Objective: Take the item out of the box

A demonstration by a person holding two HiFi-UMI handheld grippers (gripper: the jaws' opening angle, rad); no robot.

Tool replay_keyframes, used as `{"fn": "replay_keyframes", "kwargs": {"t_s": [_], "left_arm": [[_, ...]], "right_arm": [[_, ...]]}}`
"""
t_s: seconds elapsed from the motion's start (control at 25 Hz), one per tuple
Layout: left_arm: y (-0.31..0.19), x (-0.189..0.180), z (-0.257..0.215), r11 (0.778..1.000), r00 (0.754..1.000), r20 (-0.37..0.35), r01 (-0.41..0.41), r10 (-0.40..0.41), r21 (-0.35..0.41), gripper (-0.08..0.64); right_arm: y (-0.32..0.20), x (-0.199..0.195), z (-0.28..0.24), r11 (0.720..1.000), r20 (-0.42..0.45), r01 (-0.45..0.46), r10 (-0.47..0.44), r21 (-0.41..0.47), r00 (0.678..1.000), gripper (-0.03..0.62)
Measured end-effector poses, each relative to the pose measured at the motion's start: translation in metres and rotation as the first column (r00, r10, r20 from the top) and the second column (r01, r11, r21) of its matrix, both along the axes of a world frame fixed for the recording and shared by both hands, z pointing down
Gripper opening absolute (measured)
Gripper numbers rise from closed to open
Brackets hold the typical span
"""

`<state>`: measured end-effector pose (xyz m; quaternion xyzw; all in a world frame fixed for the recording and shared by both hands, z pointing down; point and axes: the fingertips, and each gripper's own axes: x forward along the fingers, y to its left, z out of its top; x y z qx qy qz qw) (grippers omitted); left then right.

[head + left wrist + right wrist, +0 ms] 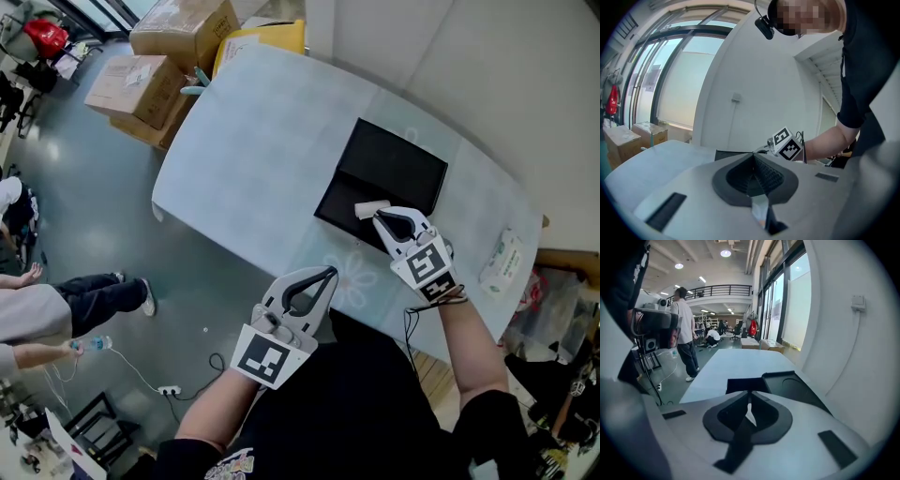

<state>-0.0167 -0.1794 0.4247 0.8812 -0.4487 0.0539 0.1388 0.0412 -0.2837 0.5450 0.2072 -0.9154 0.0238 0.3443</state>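
The counter [253, 141] is pale blue and has a rounded edge. A black box [394, 159] lies open on it, over on the right side. One flat half lies next to the other half.

The right tongs [379, 217] are at the near edge of the box. They are pinched tight. A small white item [368, 209] sticks out from their tips, and they seem to be holding it. The item sits over the front part of the box, just beside the rim. In the right gripper view the two jaws meet, and a thin white strip [750, 416] shows between them.

The left tongs [329, 273] are near the person's body, at the near edge of the counter, well apart from the box. Their jaws are pressed together too, and they hold nothing. The left gripper view shows the same, with the right tongs and the box beyond them.

A white pack [502, 258] lies on the counter, far to the right. Brown cardboard boxes [178, 33] stand on the floor past the far end of the counter. Another person stands on the floor at the left.
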Motion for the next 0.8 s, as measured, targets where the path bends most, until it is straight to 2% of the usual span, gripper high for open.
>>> {"fn": "replay_keyframes", "kwargs": {"t_s": [0.12,0.28,0.52,0.8], "left_arm": [[-0.001,0.003,0.006,1.000,1.000,-0.001,-0.006,0.006,-0.011,0.009],[0.000,0.003,0.012,0.999,1.000,-0.006,0.003,-0.003,-0.033,0.009],[0.003,0.000,0.020,0.999,1.000,-0.002,0.014,-0.014,-0.044,0.009],[0.006,-0.010,0.024,0.996,0.998,-0.013,0.058,-0.059,-0.067,0.009]], "right_arm": [[-0.001,0.002,0.021,0.998,-0.091,0.057,-0.056,0.004,0.994,0.022],[-0.003,0.000,0.040,0.989,-0.205,0.146,-0.136,0.033,0.969,0.081],[-0.003,-0.004,0.071,0.949,-0.409,0.309,-0.257,0.065,0.876,0.129],[-0.010,-0.004,0.094,0.919,-0.572,0.390,-0.291,0.054,0.767,0.149]]}}
